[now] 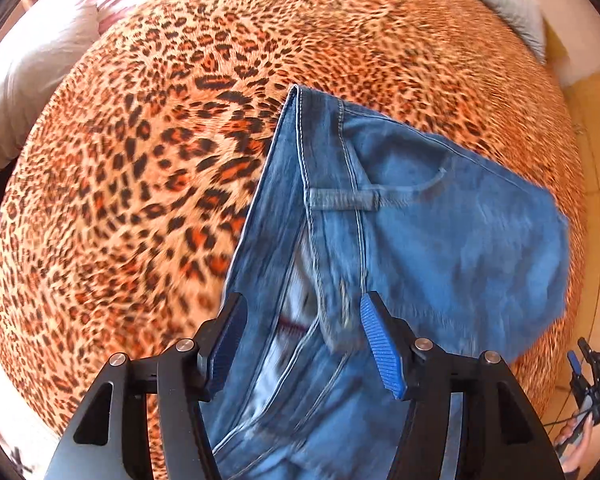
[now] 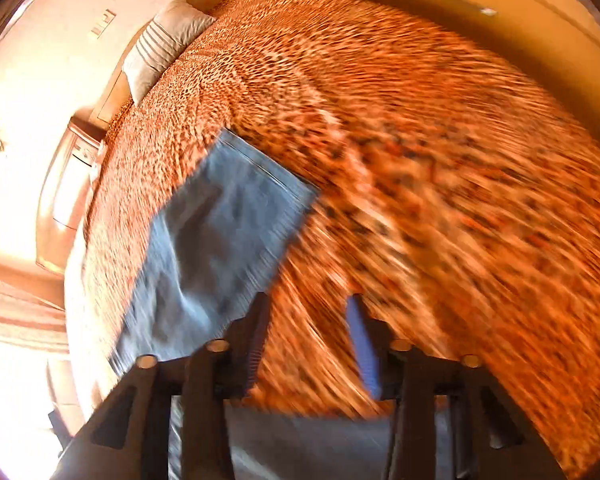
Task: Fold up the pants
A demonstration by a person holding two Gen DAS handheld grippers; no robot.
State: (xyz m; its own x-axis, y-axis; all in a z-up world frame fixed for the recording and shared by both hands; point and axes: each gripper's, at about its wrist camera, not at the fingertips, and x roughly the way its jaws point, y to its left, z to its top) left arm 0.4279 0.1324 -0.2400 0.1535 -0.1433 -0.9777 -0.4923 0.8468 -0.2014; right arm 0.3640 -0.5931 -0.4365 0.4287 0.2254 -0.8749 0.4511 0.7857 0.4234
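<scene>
**Jeans on the bed, both tools unclenched**

The jeans lie on the leopard-print bed, waistband under the left tool, whose fingers stand apart around denim without pinching. The right tool is spread, empty, over bedspread. Denim looks heavy, limp, grippy; hems and waistband seams seem the firmest holds.

No readable text, label, brand, number or sign is being shown in either view. No lettering is being displayed on the jeans, and the pale patch inside the waistband is being blurred beyond reading. Only an animal-print pattern is being carried by the bedspread. The right wrist view is being smeared by motion, so nothing on the wall plate is being made out.
</scene>
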